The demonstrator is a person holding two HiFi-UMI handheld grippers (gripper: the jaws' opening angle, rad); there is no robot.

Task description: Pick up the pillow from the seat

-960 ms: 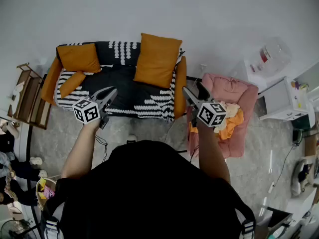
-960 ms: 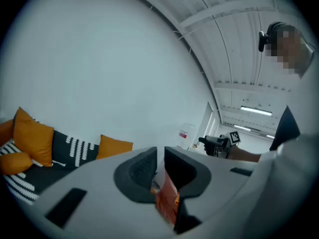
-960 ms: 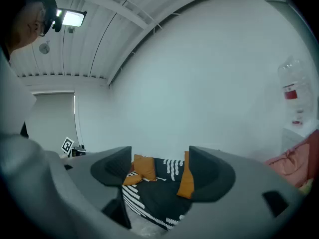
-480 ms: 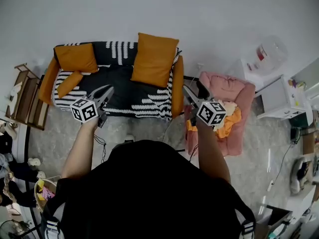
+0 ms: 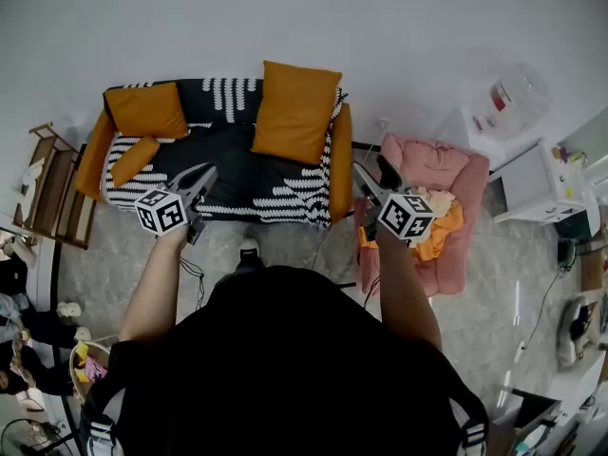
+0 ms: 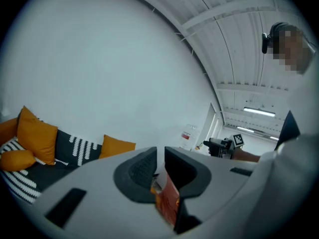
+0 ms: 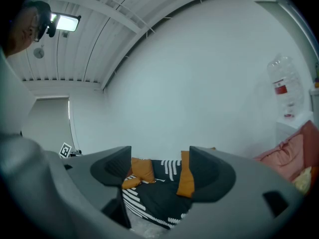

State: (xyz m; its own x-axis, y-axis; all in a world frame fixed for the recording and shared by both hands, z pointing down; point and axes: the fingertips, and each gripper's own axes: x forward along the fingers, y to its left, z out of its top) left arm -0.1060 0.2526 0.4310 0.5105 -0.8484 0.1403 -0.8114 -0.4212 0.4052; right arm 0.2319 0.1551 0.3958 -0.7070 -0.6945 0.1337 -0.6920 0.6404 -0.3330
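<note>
Shoe (image 5: 249, 251) edged toward the seat (image 5: 228, 164) (leg hidden beneath torso (image 5: 285, 369)).

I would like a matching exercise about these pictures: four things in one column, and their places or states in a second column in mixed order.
Things:
1. largest orange fabric pillow
2. pink upholstered armchair
3. left gripper
4. right gripper

Places or states:
A. jaws apart, nothing between them
B. leaning against the back of the black-and-white striped sofa
C. jaws together
D. on the floor beside the sofa

Pairs: 1-B; 2-D; 3-C; 4-A
</note>
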